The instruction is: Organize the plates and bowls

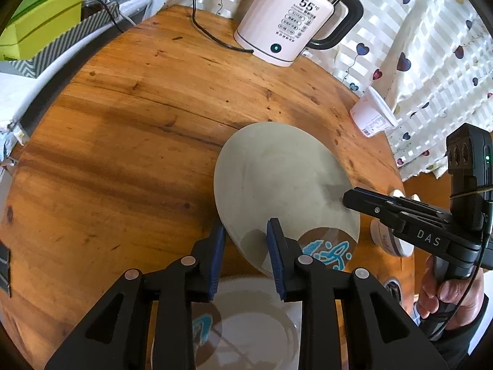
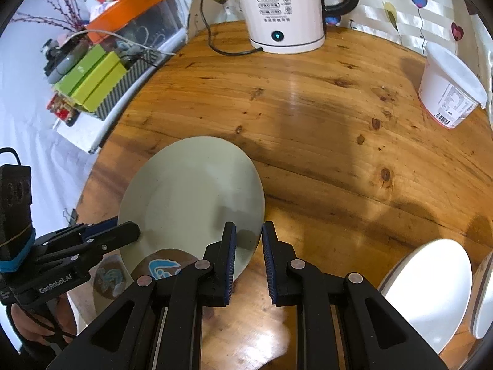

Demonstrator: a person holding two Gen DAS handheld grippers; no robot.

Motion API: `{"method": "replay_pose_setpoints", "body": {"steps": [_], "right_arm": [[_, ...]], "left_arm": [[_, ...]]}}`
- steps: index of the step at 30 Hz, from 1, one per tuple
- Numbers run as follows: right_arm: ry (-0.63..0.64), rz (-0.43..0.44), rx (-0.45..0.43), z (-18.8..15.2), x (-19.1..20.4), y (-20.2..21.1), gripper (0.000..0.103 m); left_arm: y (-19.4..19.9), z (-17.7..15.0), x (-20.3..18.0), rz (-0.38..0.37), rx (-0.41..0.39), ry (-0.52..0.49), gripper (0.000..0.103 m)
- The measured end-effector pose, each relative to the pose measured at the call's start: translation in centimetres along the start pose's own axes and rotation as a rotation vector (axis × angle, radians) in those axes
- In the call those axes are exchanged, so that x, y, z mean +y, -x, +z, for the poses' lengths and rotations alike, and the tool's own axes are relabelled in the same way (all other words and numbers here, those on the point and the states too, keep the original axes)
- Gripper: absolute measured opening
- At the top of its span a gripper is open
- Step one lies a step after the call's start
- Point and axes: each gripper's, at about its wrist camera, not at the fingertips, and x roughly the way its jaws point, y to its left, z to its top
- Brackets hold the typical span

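The round brown wooden table (image 2: 308, 123) fills the room ahead. Past the left gripper (image 1: 246, 246) and right gripper (image 2: 249, 252), both pinching the pale grey round plate (image 2: 191, 191), stands a white electric kettle (image 1: 286, 21).

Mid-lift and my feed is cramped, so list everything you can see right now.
table: 1, round, orange-brown wood, under everything
grey plate: 1, pale grey-green, tilted, raised over the near edge
patterned plate: at least 1, white with brown and blue, below the grey plate
bowls: 2, white, near right edge
kettle: 1, white with black handle, far side, cord attached
tub: 1, white, lidded, far right
green boxes: several, in a striped box off the table's left
left claw: black, blue pads, on the plate's left rim
right claw: same, on its right rim
hand: holds the right claw's handle
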Motion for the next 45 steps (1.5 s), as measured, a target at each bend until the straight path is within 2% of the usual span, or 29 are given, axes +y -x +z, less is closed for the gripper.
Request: {"method": "replay_pose_setpoints", "body": {"steps": [15, 19, 34, 45], "right_arm": [[0.033, 0.044, -0.049, -5.2, 3.8, 2.3, 0.017], [0.047, 0.054, -0.055, -6.6, 4.9, 2.5, 0.017], [0.062, 0.085, -0.036, -10.7, 7.2, 1.3, 0.018], [0.081, 0.062, -0.047, -11.9, 7.8, 1.4, 0.02]], "left_arm": [[4.5, -5.3, 0.6, 0.04, -0.073, 0.012, 0.028], [5.3, -6.8, 0.9, 0.059, -0.086, 0.016, 0.031], [6.8, -11.0, 2.7, 0.1, -0.126, 0.053, 0.031], [6.7, -12.2, 2.6, 0.112, -0.124, 0.04, 0.031]]}}
